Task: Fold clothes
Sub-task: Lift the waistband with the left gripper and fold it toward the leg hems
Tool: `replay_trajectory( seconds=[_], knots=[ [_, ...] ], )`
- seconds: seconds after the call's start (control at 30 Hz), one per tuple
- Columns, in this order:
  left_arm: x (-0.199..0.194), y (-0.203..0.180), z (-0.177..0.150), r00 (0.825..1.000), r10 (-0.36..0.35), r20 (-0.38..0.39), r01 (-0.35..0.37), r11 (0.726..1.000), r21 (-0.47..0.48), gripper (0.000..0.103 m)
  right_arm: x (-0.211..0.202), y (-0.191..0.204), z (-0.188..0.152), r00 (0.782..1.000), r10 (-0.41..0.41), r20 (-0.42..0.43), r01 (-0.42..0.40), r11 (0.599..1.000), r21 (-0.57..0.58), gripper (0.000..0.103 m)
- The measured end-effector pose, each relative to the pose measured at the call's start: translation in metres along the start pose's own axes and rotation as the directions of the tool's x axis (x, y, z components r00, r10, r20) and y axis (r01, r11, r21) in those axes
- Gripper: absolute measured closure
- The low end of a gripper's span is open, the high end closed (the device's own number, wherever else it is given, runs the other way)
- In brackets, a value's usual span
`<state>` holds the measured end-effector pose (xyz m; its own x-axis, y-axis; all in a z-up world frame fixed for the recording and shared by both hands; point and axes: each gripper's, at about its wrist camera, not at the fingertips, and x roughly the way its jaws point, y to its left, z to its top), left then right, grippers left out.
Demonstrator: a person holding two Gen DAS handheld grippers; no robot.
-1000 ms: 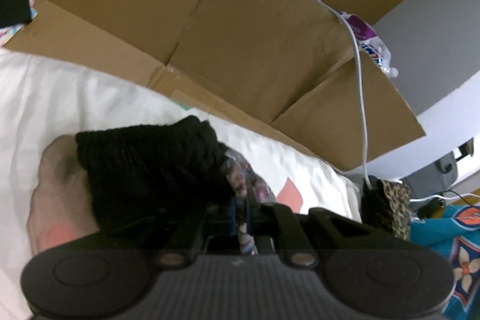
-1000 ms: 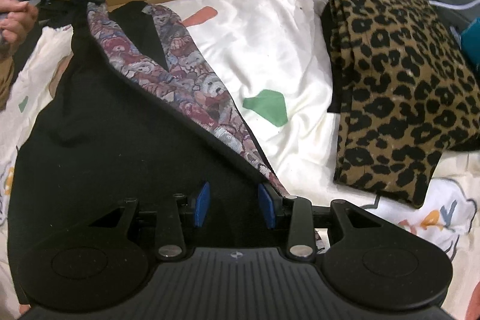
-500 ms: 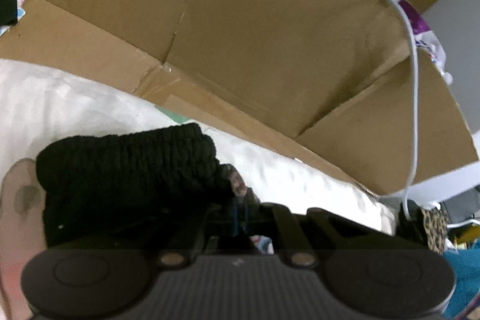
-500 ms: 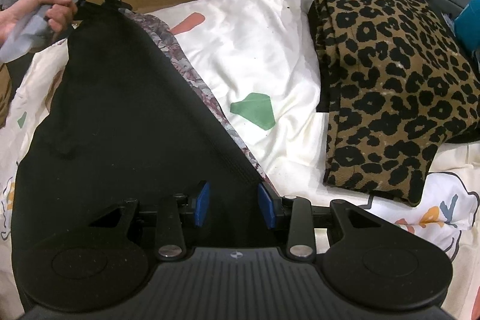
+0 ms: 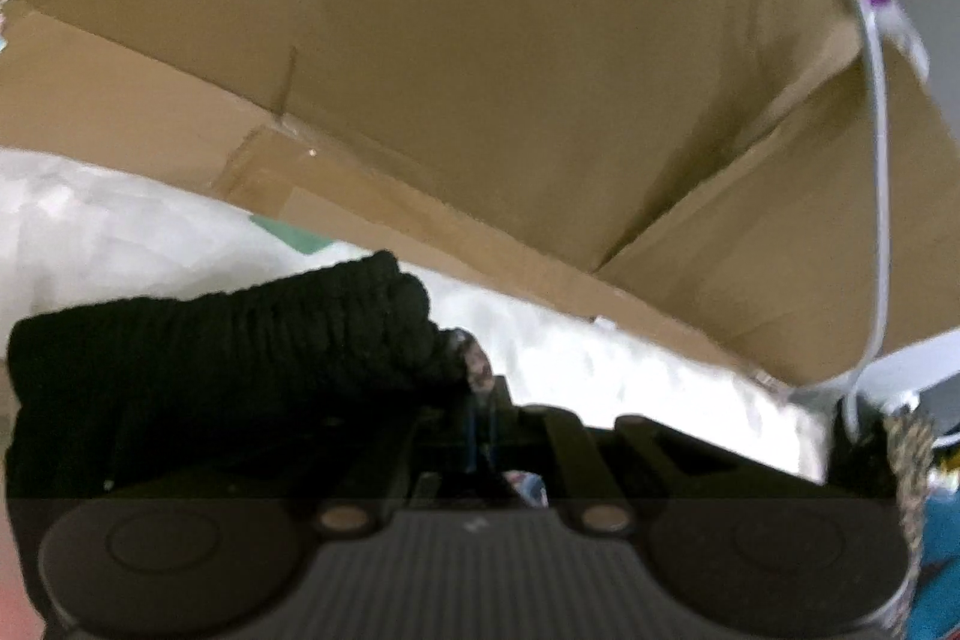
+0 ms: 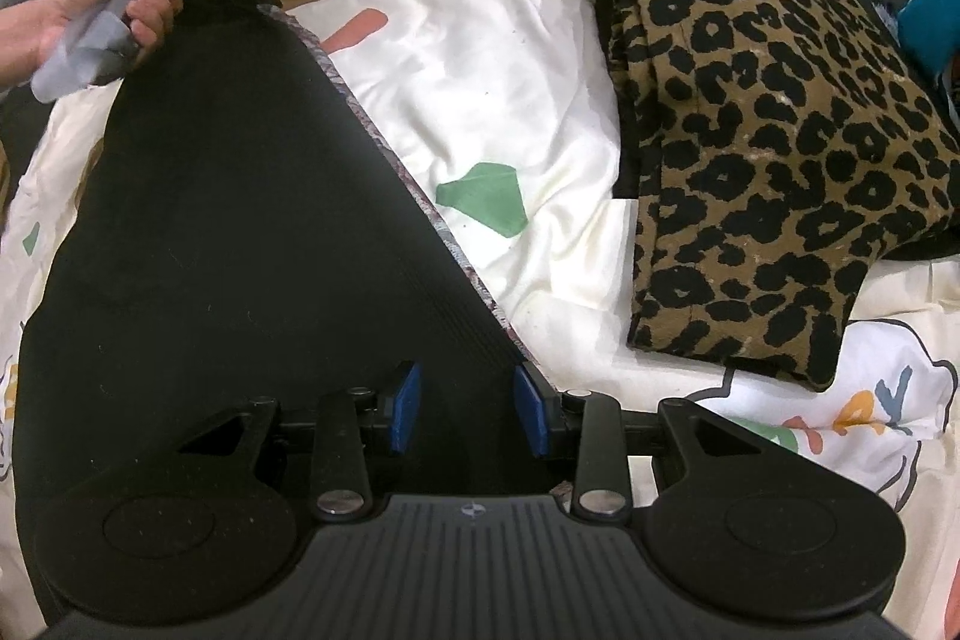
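1. Change: our left gripper [image 5: 483,421] carried the black garment [image 6: 240,232] corner over toward the cardboard [image 5: 480,70] side of the bed; the patterned bear lining seen a sec ago is now nearly covered, only a thin strip shows along the diagonal edge.
2. Left fingers: pinched fully together on the garment's ribbed hem [image 5: 240,340]. A hand [image 6: 90,10] holds that gripper at the far corner.
3. Right gripper [image 6: 465,415]: fingers part-open w/ black fabric between the blue pads; can't tell if pads press it. Barely moved.
4. Garment lies on the bed sheet [image 6: 510,100], beside the folded leopard-print piece [image 6: 768,130].
5. Meaning: fold looks approx. laid over; next we'd likely lower & release the corner.
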<state>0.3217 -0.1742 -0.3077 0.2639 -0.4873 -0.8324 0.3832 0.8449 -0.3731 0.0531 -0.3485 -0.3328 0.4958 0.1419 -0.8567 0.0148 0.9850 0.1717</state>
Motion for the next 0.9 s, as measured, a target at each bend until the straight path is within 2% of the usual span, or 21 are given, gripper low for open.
replay_trajectory(
  seconds=[0.1, 0.17, 0.3, 0.37, 0.53, 0.77, 0.9],
  knots=[
    [-0.005, -0.003, 0.005, 1.000, -0.007, -0.014, 0.007, 0.999, 0.031, 0.094, -0.006, -0.003, 0.004, 1.000, 0.000, 0.025, 0.000, 1.000, 0.029, 0.062],
    [-0.017, -0.007, 0.008, 1.000, -0.016, -0.023, 0.018, 0.998, 0.065, 0.087, -0.011, -0.003, 0.006, 0.999, 0.004, 0.054, -0.007, 0.999, 0.049, 0.062],
    [-0.041, -0.013, 0.016, 0.999, -0.030, -0.038, 0.035, 0.989, 0.145, 0.087, -0.018, 0.002, 0.014, 0.994, 0.025, 0.106, -0.032, 0.998, 0.063, 0.062],
    [-0.057, -0.014, 0.022, 0.999, -0.003, -0.032, 0.010, 0.977, 0.213, 0.087, -0.017, 0.006, 0.016, 0.993, 0.034, 0.115, -0.040, 0.998, 0.058, 0.062],
    [-0.073, 0.001, 0.029, 0.996, 0.082, -0.040, -0.065, 0.947, 0.313, 0.087, -0.007, 0.018, 0.022, 0.991, 0.043, 0.126, -0.052, 0.997, 0.065, 0.062],
    [-0.060, 0.029, 0.012, 0.983, 0.150, -0.107, -0.102, 0.926, 0.363, 0.087, 0.009, 0.031, 0.029, 0.992, 0.057, 0.114, -0.061, 0.998, 0.029, 0.062],
    [-0.040, 0.039, 0.007, 0.979, 0.185, -0.080, -0.144, 0.920, 0.366, 0.091, 0.024, 0.029, 0.029, 0.996, 0.036, 0.084, -0.037, 0.999, 0.015, 0.062]
  ],
)
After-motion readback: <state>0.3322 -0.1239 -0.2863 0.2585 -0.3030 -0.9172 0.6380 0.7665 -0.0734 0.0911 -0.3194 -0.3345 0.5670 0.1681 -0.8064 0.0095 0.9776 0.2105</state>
